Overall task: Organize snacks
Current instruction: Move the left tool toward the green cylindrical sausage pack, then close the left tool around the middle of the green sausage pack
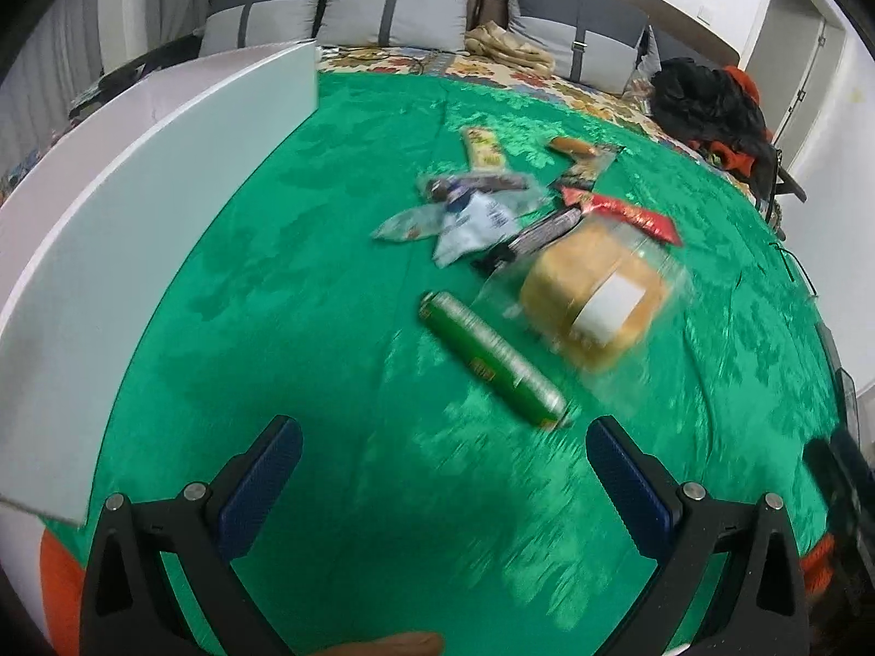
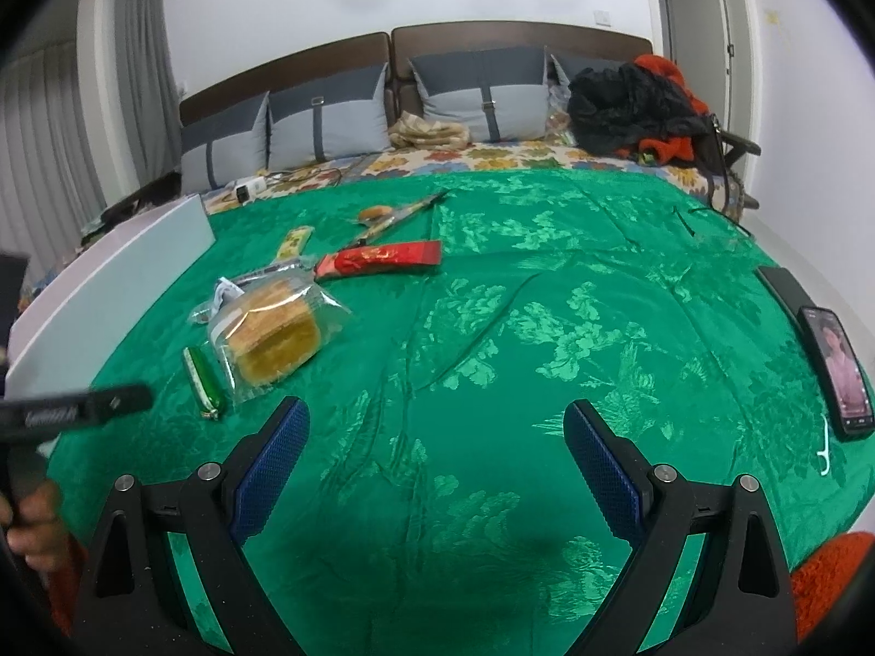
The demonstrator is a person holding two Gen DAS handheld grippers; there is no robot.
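A bed covered by a green cloth with a woven flower pattern carries a loose group of snacks. Both grippers hover above the cloth with nothing between their fingers.

The left gripper has its jaws spread wide apart over bare cloth at the near edge. Just ahead of its right finger lies a green tube, slanting away toward the middle of the cloth. Just beside the tube, on its right, sits a bread bag, a clear bag around a tan loaf with a white label. Behind the bread lie a red pack, a dark bar, pale blue-and-white pouches, a yellow pack and, farthest back, a small bun pack. The pile is blurred, so finer detail cannot be read.

The right gripper also has its jaws wide apart, over bare cloth near the front edge, well apart from the snacks, which lie toward the left side in its view.

A white box stands along the left edge of the cloth. A phone with a lit screen lies at the right edge, and a small white floss pick lies just beside its near end. Grey pillows line the headboard, with a heap of black and orange clothes at the far right corner.
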